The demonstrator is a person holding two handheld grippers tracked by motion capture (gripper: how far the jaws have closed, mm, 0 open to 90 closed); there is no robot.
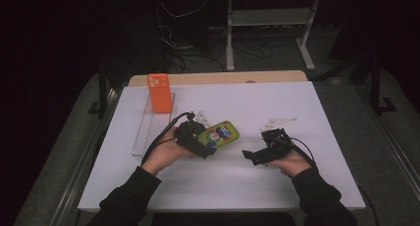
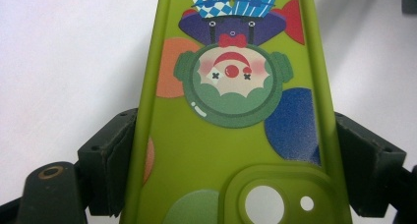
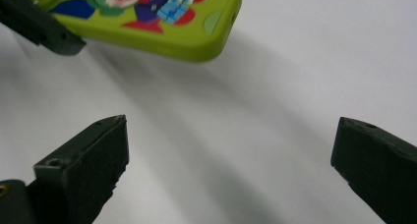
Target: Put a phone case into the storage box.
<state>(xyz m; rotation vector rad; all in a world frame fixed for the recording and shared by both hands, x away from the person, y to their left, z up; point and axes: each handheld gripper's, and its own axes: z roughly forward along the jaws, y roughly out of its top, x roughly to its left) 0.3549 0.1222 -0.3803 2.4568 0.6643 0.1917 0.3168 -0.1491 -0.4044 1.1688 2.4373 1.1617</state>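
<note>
The right claw (image 3: pixel 231 170) stands with its two black jaws spread wide over the white worktop (image 3: pixel 295 62), nothing between them. Beyond, a green phone case (image 3: pixel 162 22) with a cartoon print is pinched by another dark jaw at upper left.

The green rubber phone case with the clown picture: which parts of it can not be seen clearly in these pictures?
- Green rubber phone case: in the left gripper view, both ends are cut off by the frame edges.
- In the high view, the left gripper covers its near end.
- In the right gripper view, the top edge cuts off most of it.
</note>
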